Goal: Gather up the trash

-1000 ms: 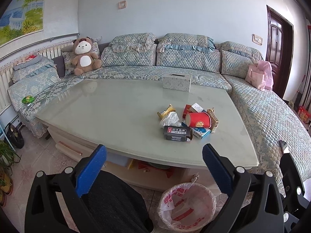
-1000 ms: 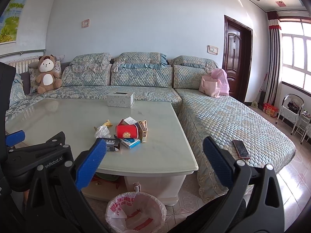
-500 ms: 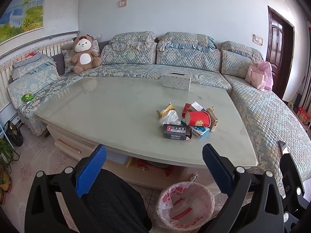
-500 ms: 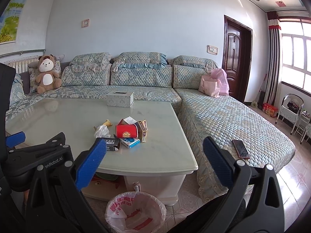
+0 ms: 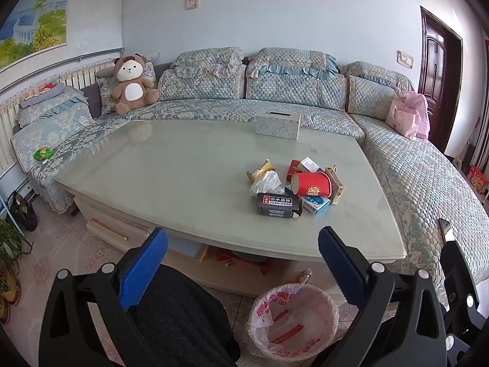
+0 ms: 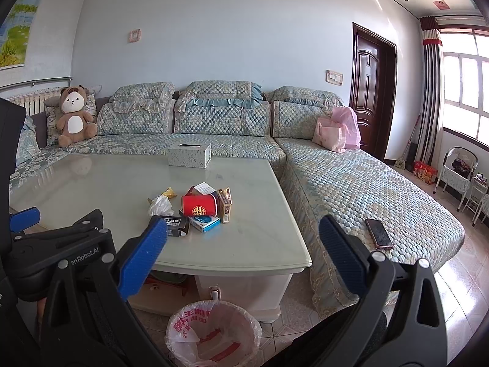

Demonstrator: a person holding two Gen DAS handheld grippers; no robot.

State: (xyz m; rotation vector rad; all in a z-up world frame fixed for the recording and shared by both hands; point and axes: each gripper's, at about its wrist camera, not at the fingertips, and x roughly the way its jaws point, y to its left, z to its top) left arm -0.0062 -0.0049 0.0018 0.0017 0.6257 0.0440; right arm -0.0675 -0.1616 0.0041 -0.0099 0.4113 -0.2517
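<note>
Both tongs spread wide, empty: left gripper [image 5: 241, 249], right gripper [image 6: 243, 238]. Trash pile [image 5: 293, 188] ahead; bin [image 5: 292, 321] below. Take nearest black box [image 5: 276, 205] first.

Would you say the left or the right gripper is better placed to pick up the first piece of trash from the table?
Left, marginally. The left gripper is open with the trash pile nearly centred ahead; from the right gripper, also open, the pile lies left of centre.
</note>
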